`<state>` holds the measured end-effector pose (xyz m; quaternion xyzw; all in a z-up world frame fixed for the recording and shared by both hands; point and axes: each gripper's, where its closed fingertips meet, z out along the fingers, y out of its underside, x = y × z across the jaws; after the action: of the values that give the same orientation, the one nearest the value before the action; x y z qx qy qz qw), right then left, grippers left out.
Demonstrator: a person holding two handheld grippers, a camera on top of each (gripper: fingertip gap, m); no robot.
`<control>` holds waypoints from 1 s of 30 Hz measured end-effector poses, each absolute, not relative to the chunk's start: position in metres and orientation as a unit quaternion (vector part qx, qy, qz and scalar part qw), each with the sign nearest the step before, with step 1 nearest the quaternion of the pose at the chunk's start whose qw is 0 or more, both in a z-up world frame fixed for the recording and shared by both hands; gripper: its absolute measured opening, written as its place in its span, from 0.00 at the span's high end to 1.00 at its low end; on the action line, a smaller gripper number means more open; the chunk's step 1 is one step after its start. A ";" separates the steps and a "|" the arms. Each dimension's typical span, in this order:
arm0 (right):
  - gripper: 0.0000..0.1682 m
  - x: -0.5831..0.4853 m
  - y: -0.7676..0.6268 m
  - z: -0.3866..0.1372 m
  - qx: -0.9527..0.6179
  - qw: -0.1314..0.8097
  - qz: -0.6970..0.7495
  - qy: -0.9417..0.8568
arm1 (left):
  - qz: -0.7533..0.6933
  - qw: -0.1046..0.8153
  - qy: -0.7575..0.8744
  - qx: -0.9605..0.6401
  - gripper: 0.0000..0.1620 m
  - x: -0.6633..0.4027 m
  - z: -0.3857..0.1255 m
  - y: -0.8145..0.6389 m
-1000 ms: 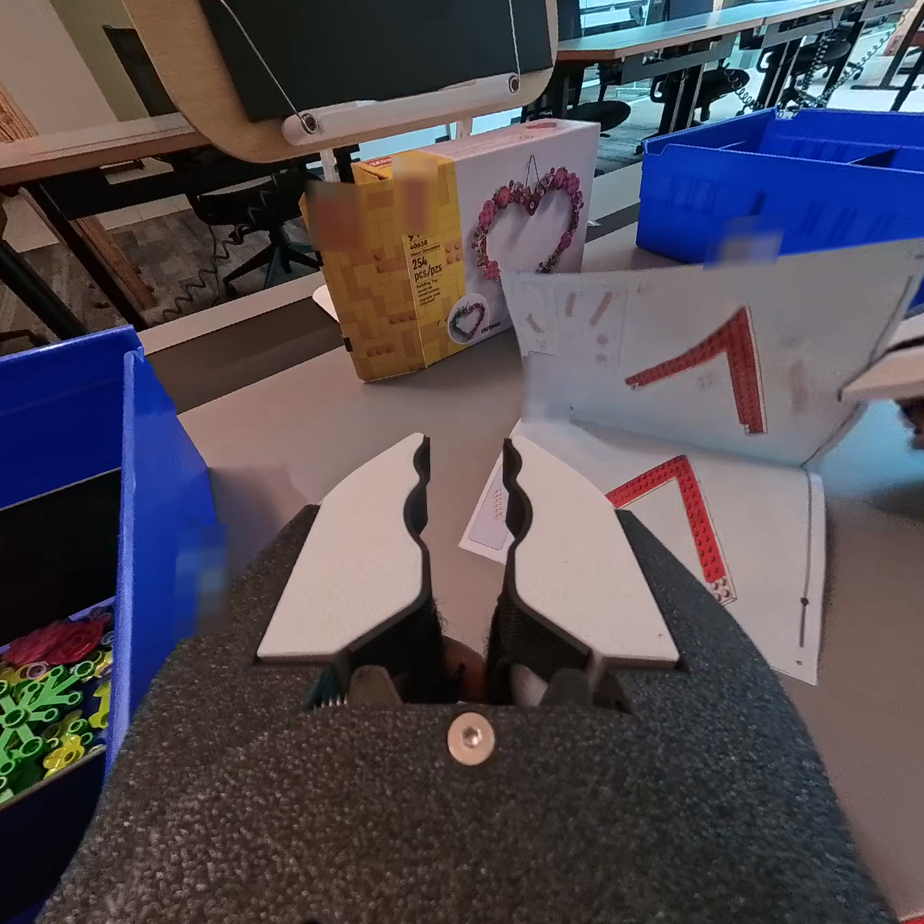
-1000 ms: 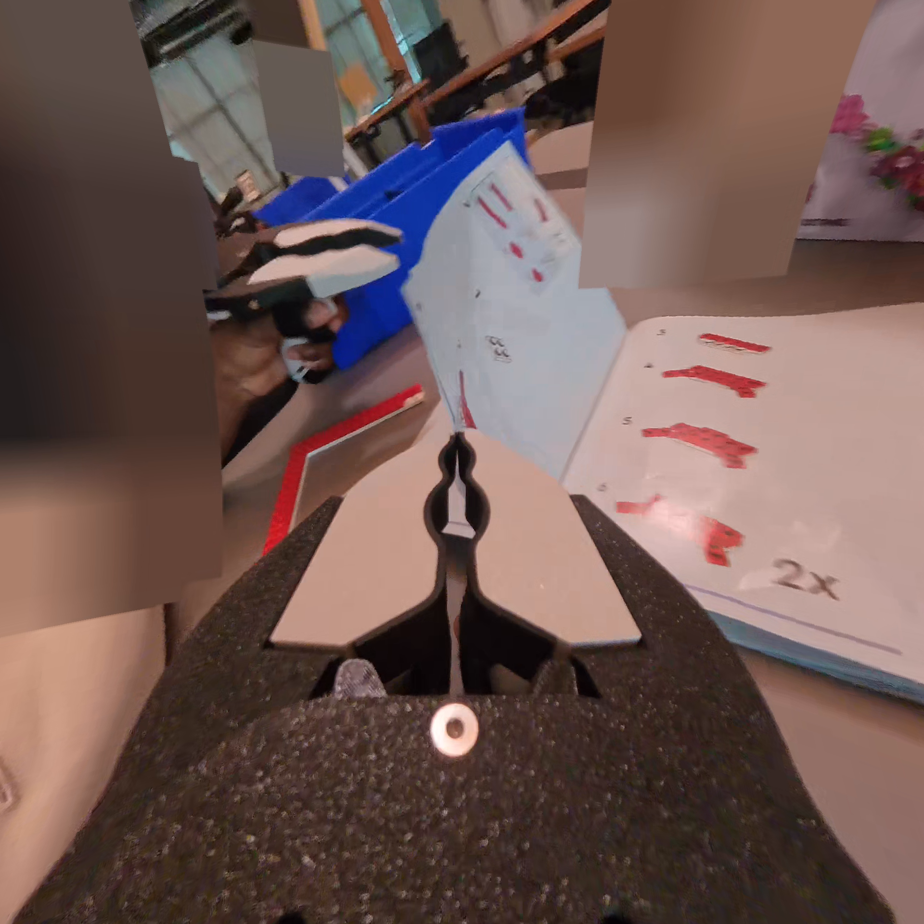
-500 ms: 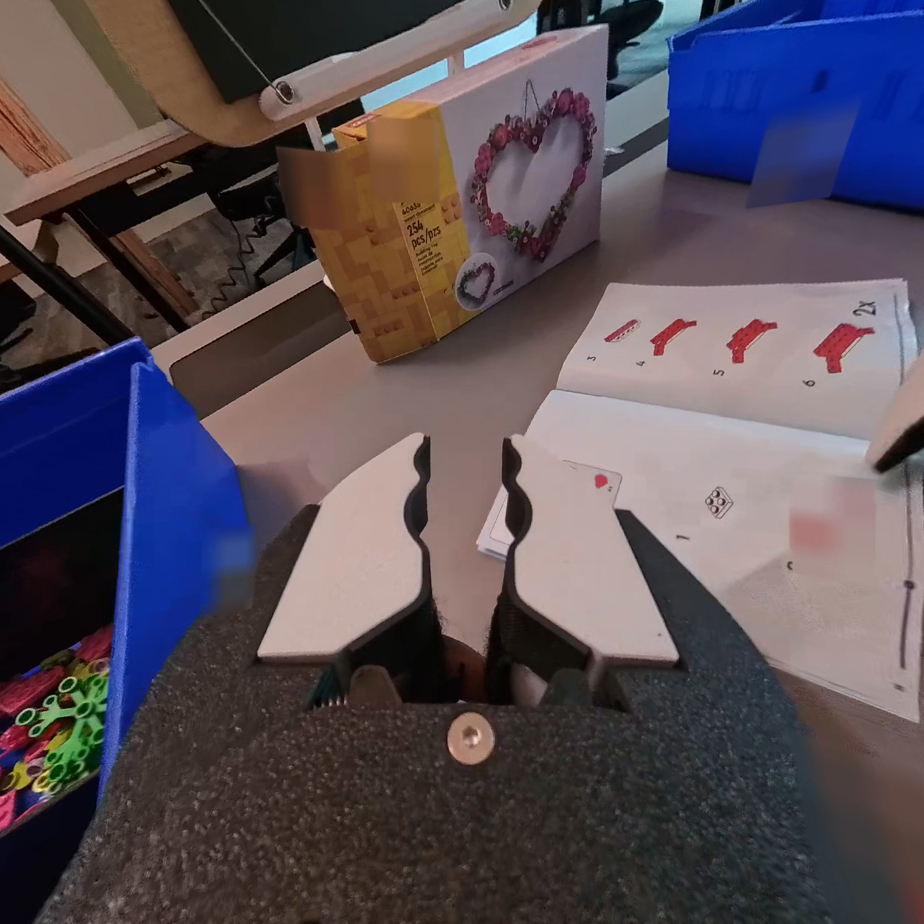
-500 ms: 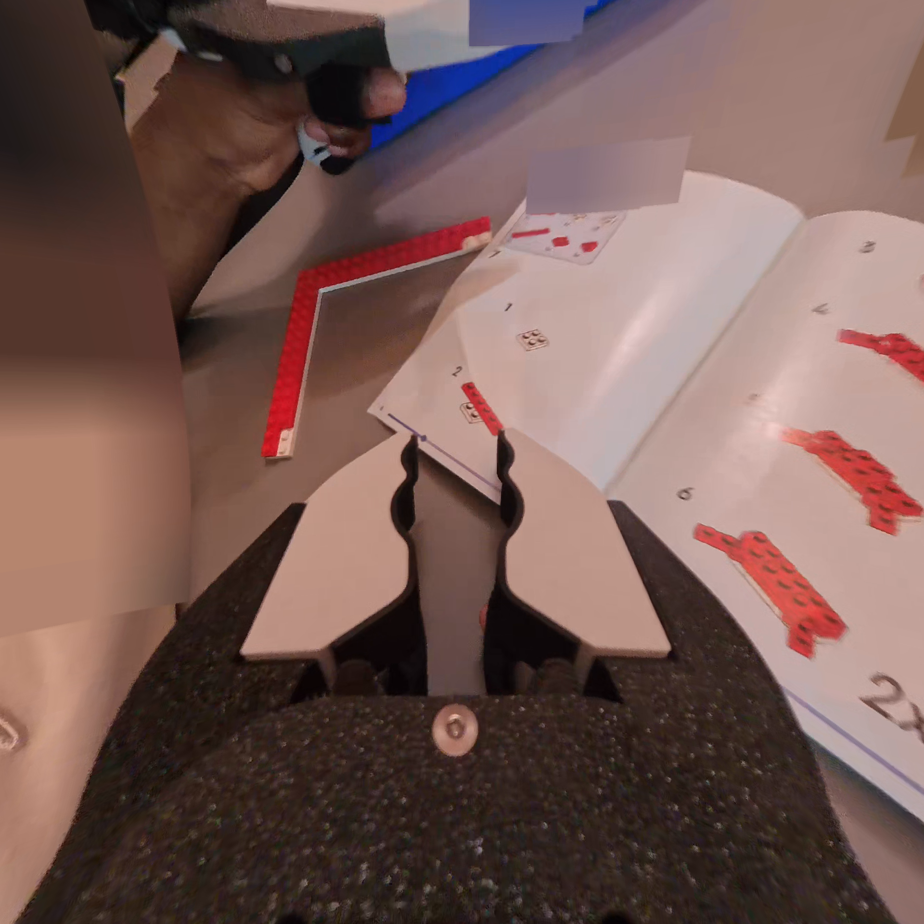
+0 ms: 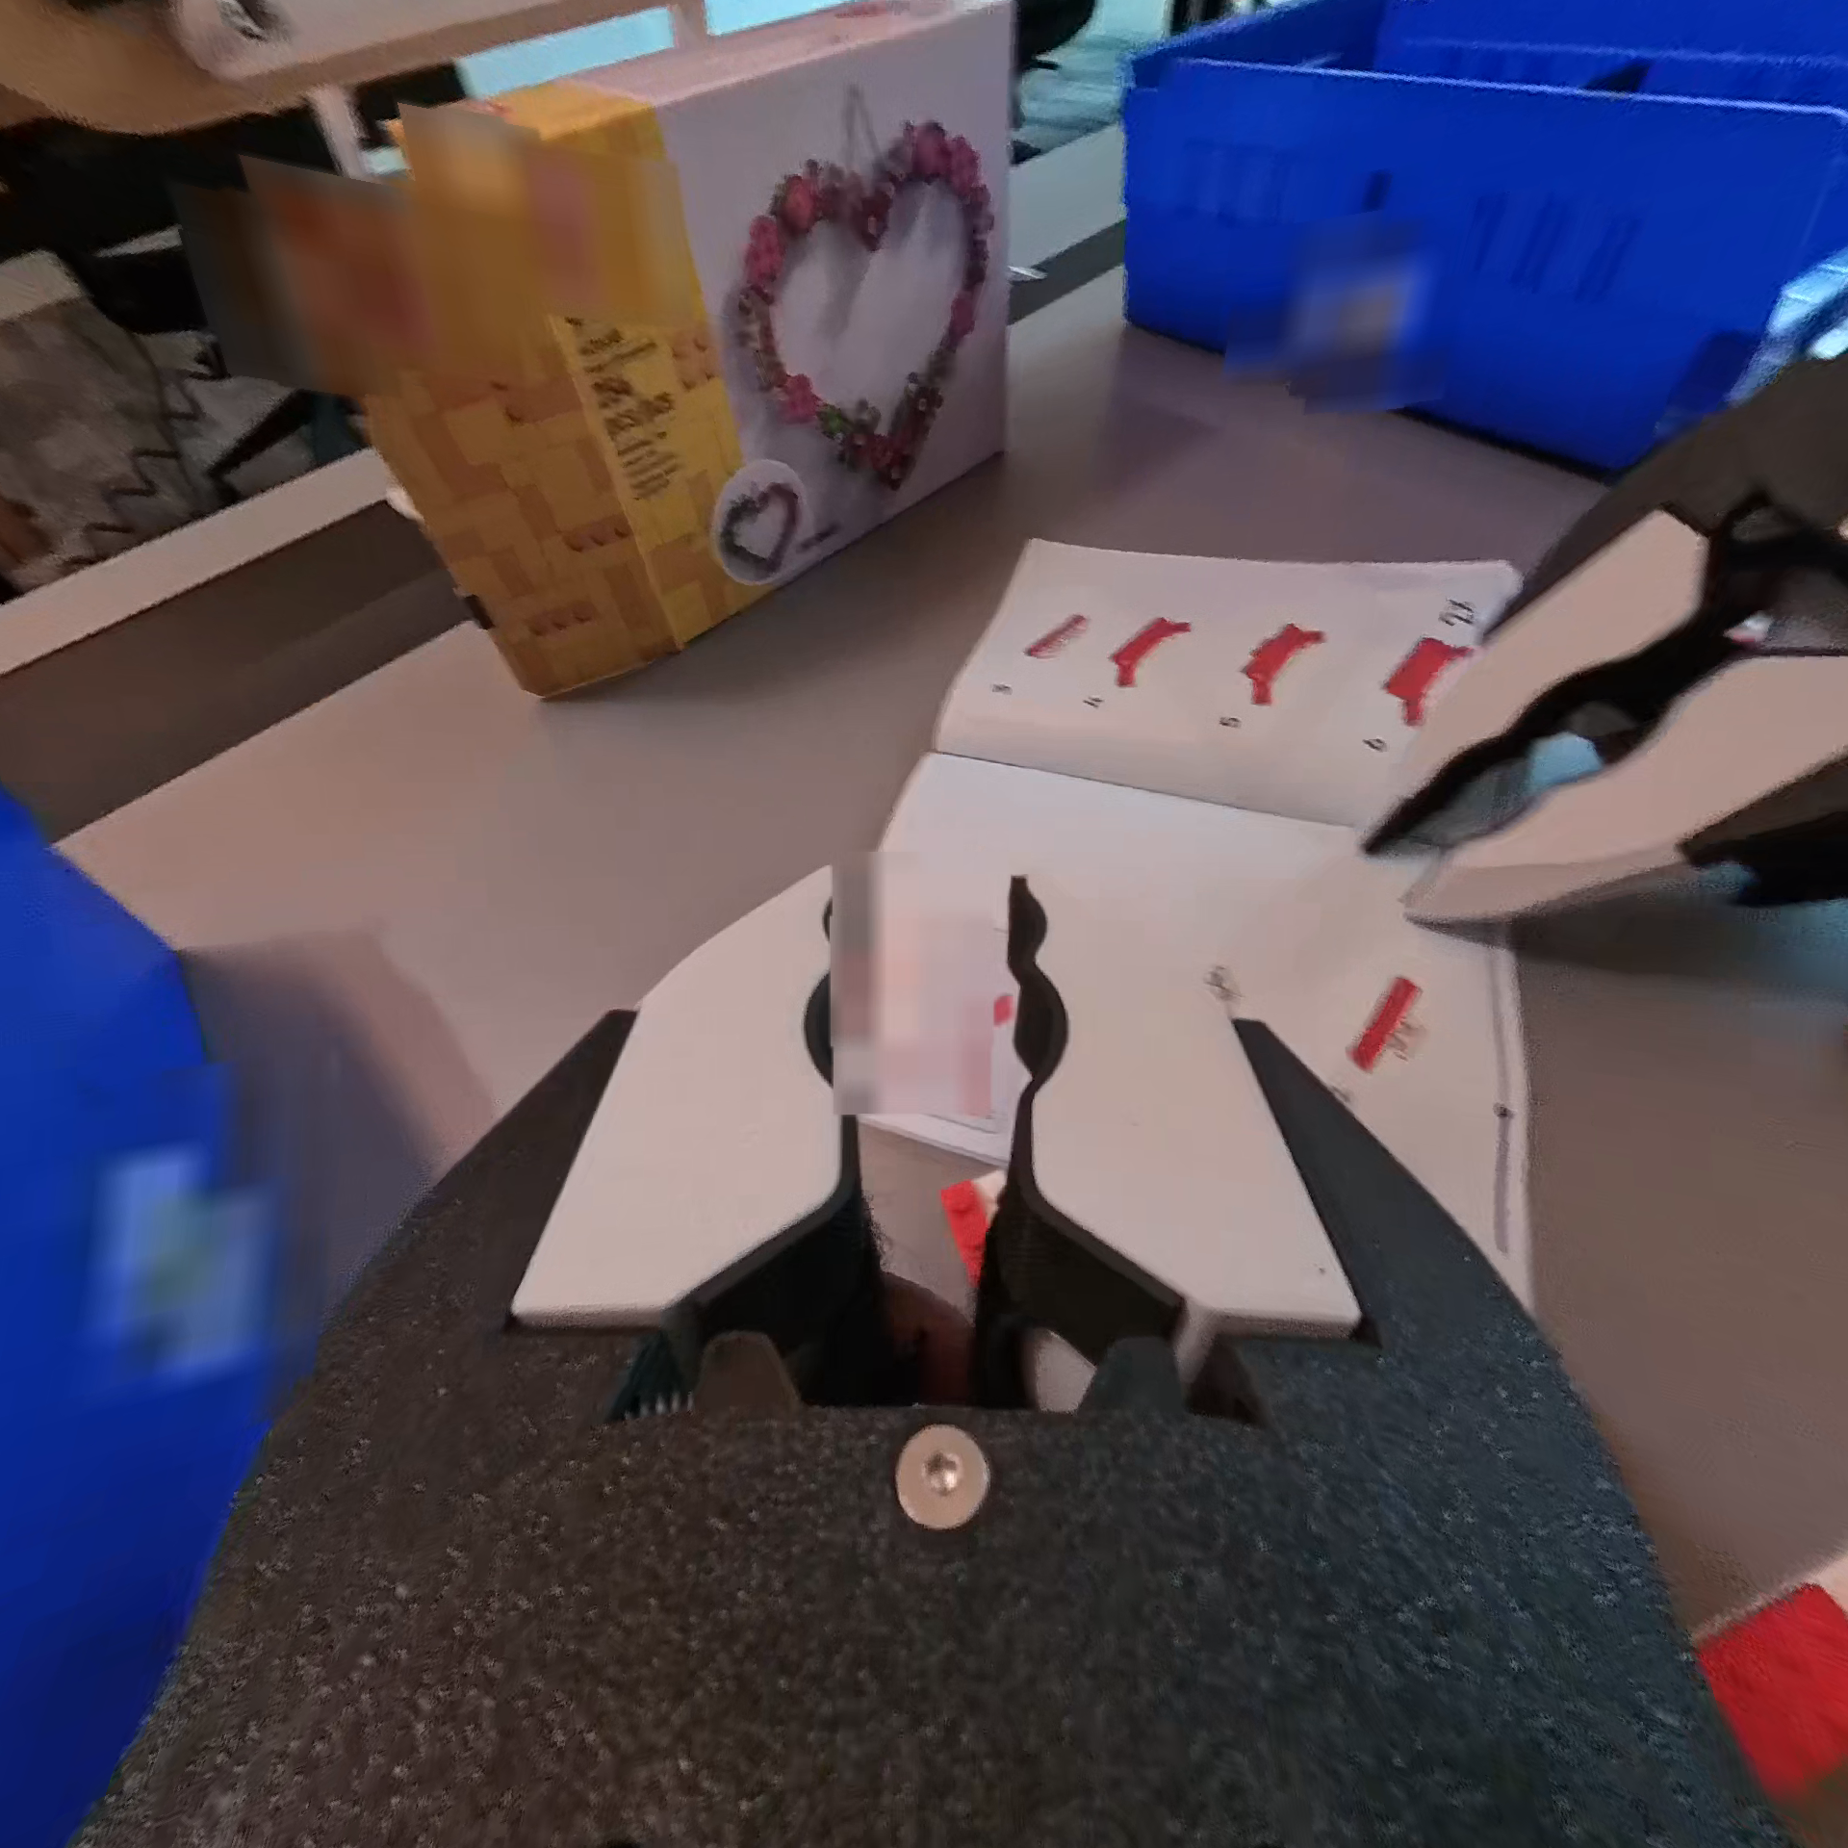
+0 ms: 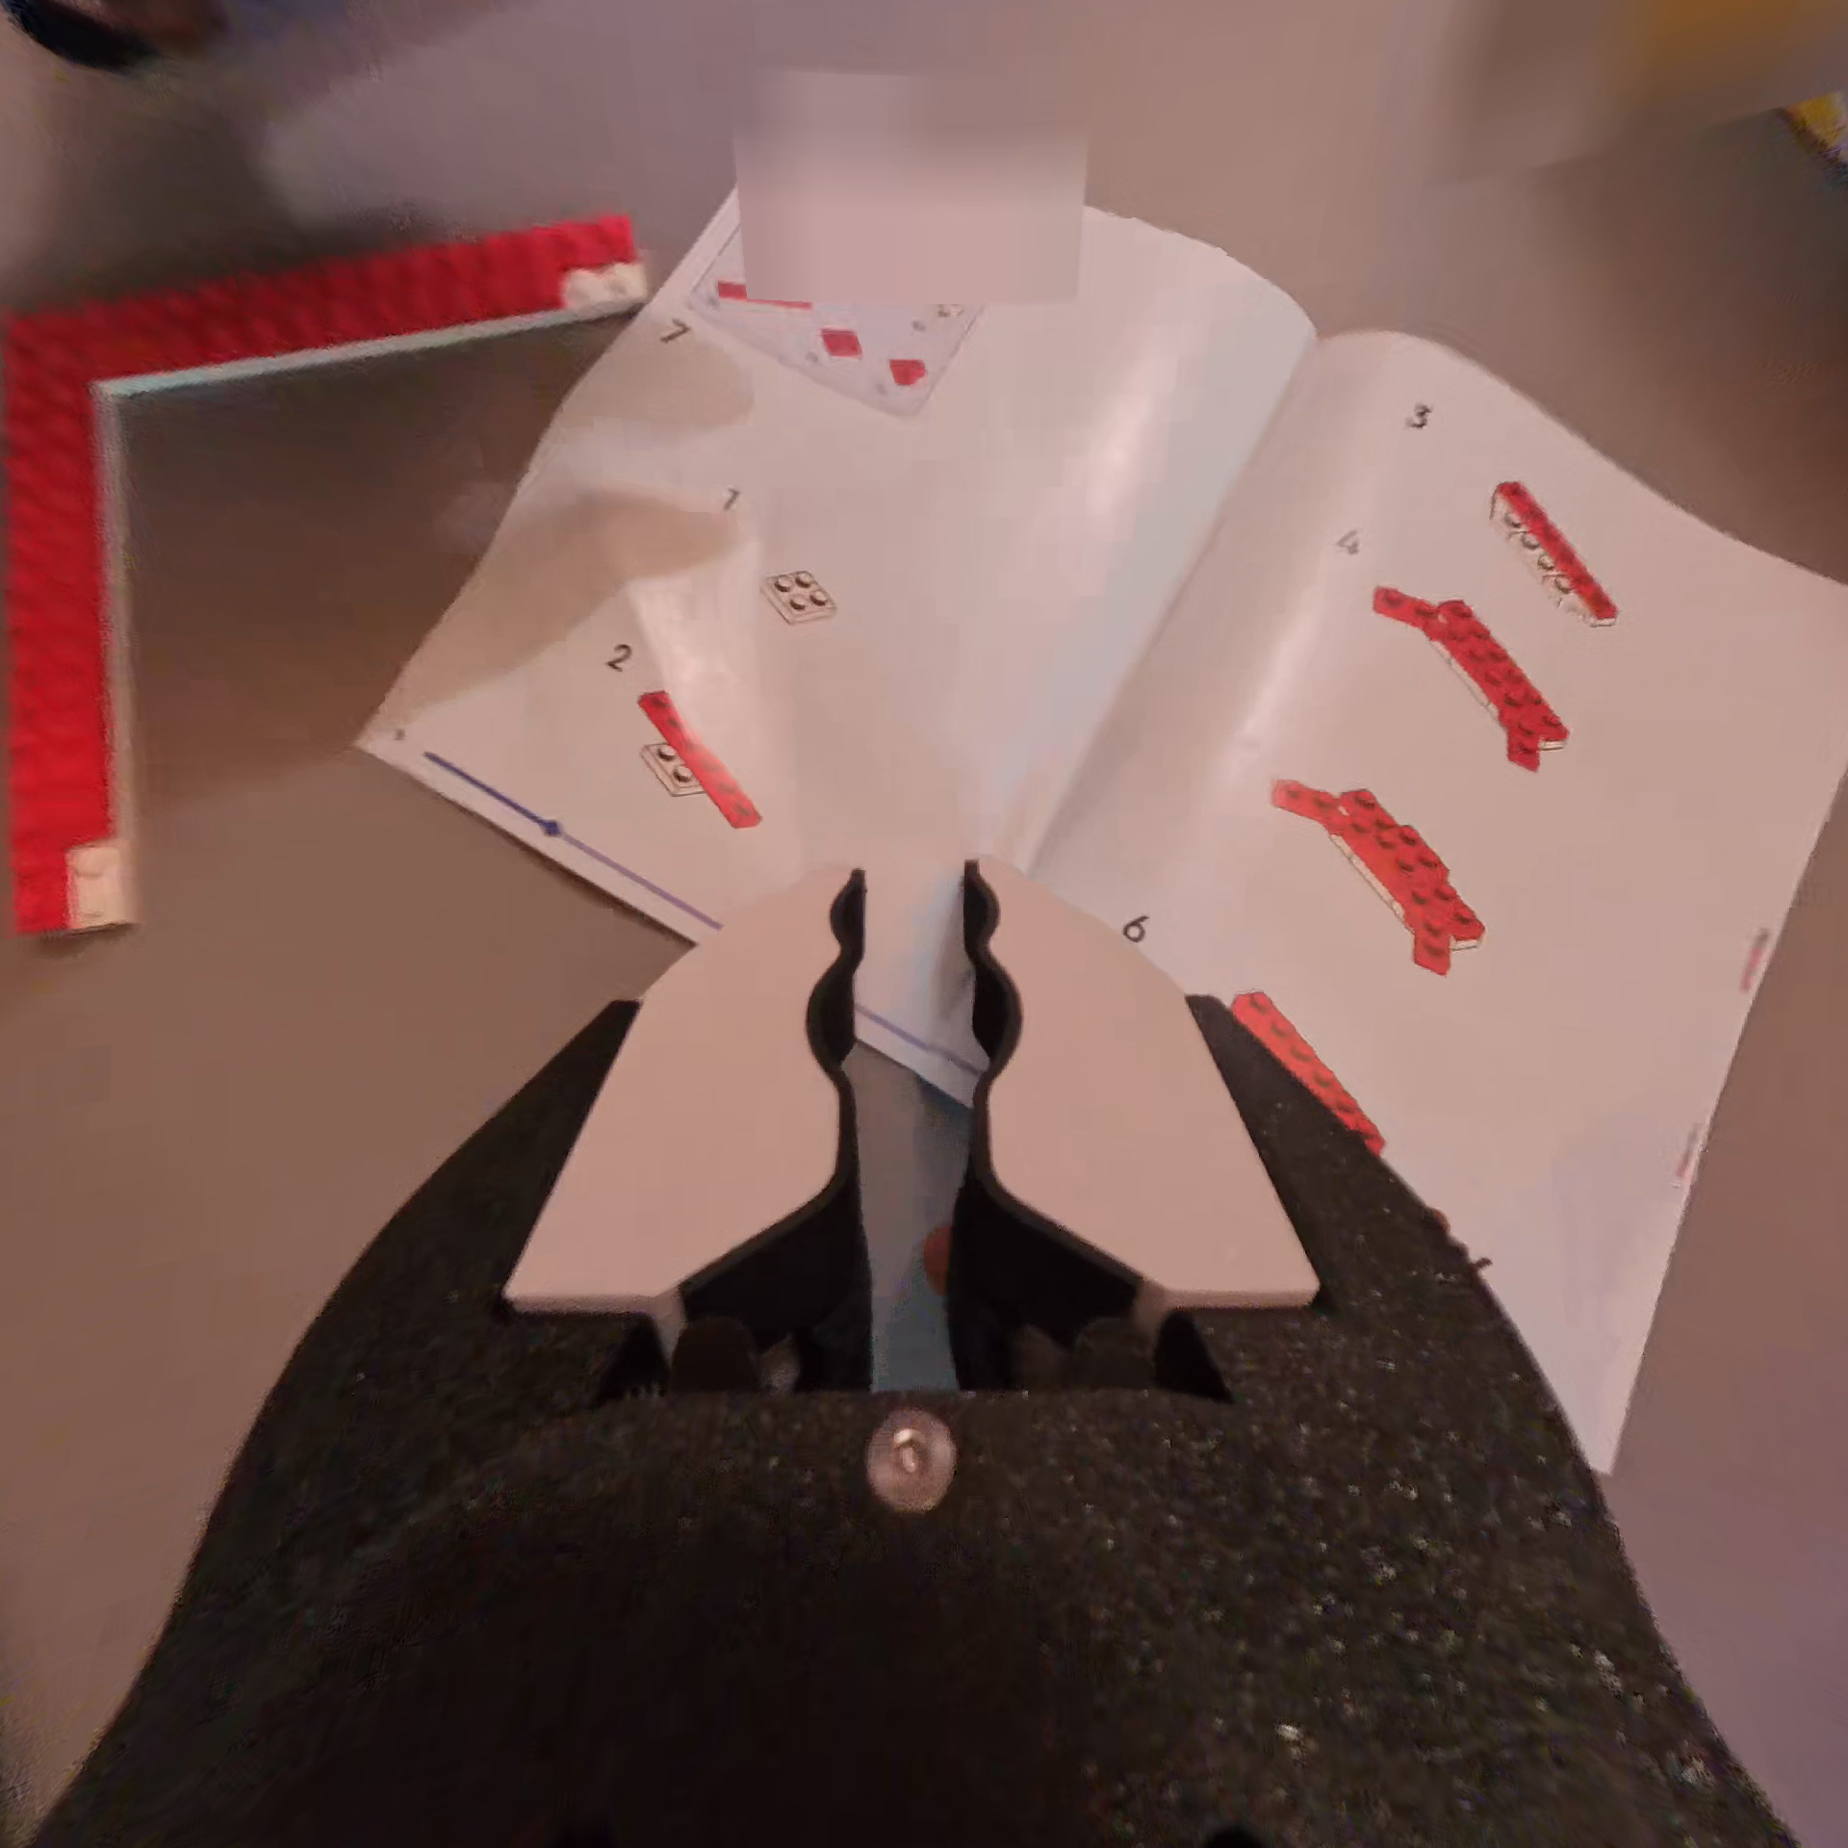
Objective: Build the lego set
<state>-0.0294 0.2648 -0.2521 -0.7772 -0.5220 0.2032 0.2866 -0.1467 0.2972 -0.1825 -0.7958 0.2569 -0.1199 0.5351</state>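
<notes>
Progress, judged from this moment: early. One red L-shaped lego frame (image 6: 60,560) with pale end pieces lies flat on the grey table (image 5: 620,800), just left of the open instruction booklet (image 6: 1000,620). The spread shows small sub-assembly steps in red; none of those sub-assemblies is visible as a built piece, so most of the build looks still to do.

Left gripper (image 5: 925,960): fingers apart, nothing between them, hovering over the booklet's near corner. A red bit shows on the table under the gap; cannot tell whether it is a brick or part of the frame.

Right gripper (image 6: 910,900): fingers apart, empty, over the booklet's lower edge near the fold. In the left wrist view it enters from the right, tips low over the page.

Counts:
- booklet: one, open flat, two pages showing
- lego frame: one
- set box (image 5: 720,400): one, yellow and white with a flower heart pictured, standing beyond the booklet
- blue bins: two, one far right (image 5: 1500,250), one at near left (image 5: 90,1250); contents not visible
- loose bricks: none clearly seen

Next step presumably: read the page, then fetch parts from a bin.
</notes>
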 end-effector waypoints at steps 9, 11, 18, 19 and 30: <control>0.77 0.013 0.283 -0.222 -0.813 0.310 0.203 -0.450 | -0.100 0.433 0.437 -0.782 0.78 -0.090 -0.222 0.267; 0.76 0.038 0.288 -0.218 -0.835 0.302 0.206 -0.411 | -0.101 0.421 0.447 -0.783 0.78 -0.087 -0.226 0.264; 0.74 0.051 0.272 -0.230 -0.856 0.236 0.295 -0.354 | -0.075 0.396 0.468 -0.786 0.79 -0.088 -0.238 0.262; 0.73 0.050 0.273 -0.232 -0.856 0.235 0.292 -0.355 | -0.070 0.393 0.471 -0.787 0.79 -0.088 -0.240 0.263; 0.74 0.046 0.285 -0.225 -0.853 0.264 0.295 -0.340 | -0.037 0.396 0.494 -0.773 0.80 -0.089 -0.243 0.264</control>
<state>0.0459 0.2849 -0.2254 -0.8533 -0.3399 0.2947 0.2636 -0.0895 0.2642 -0.2428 -0.7730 0.4943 -0.0368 0.3960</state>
